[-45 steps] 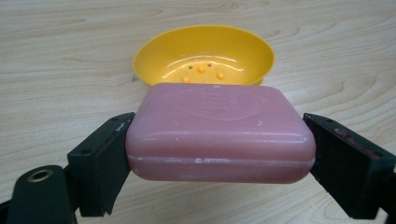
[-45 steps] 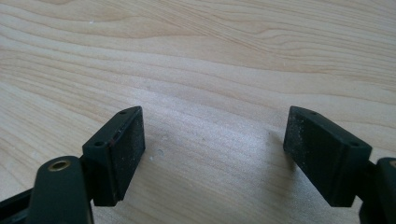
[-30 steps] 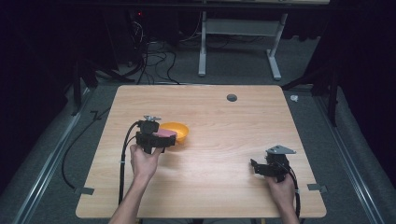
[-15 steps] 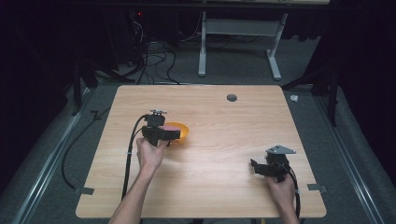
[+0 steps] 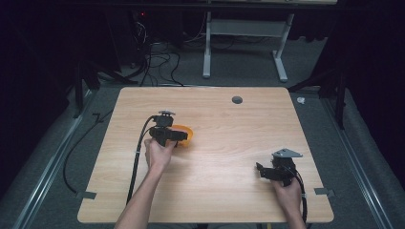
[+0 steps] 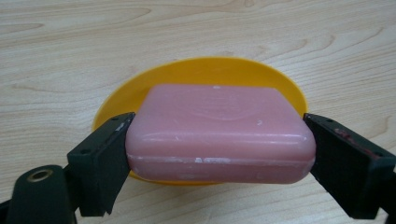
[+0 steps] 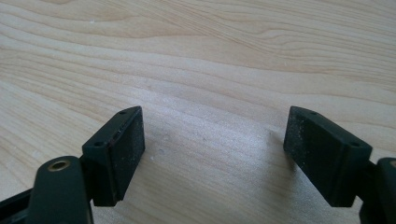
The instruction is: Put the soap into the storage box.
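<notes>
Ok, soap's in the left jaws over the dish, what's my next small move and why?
Probably ease the left gripper down a touch, then open it. Its jaws clamp the pink soap by the ends, and the yellow dish sits right beneath and behind it, so a short lowering should seat the bar inside. The right gripper rests open over bare table.

A light wooden table (image 5: 224,191) with a round grommet hole (image 5: 237,99) near its far edge carries a yellow dish (image 5: 187,134) left of centre.
</notes>
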### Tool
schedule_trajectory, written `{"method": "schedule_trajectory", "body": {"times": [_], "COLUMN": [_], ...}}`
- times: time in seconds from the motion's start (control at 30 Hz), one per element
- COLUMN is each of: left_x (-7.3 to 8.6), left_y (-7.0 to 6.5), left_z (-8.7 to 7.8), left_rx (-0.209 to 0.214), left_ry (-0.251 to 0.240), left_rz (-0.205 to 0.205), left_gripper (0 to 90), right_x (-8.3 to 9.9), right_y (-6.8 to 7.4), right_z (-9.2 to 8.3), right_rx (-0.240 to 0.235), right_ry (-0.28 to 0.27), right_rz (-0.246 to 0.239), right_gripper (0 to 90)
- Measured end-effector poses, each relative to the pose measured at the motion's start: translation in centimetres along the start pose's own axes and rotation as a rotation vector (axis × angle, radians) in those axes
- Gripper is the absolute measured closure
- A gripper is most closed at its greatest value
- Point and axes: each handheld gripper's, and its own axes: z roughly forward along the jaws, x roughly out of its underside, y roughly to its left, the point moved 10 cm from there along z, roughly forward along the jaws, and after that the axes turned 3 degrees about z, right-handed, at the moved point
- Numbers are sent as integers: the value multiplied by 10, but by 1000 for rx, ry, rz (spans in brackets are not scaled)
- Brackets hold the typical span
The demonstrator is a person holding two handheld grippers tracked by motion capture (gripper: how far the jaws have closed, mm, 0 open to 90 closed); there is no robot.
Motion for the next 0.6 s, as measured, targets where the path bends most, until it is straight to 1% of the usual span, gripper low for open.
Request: {"method": "schedule_trajectory", "body": {"times": [0.2,0.27,0.47,0.53,0.6], "left_x": [2,2,2,3,3], "left_y": [1,1,2,2,2], "left_z": [6,7,8,9,9], "left_rx": [-26,-33,-43,-40,-46], "left_ry": [12,9,3,8,8], "left_rz": [9,10,-4,-7,-5], "left_gripper": [136,136,136,135,135], "right_x": [0,0,0,0,0], "right_y": [0,0,0,0,0], "right_z": [0,0,0,0,0], "right_rx": [0,0,0,0,0], "right_ry": [0,0,0,0,0], "right_rz": [0,0,0,0,0], "right_gripper": [212,212,212,212,212]}}
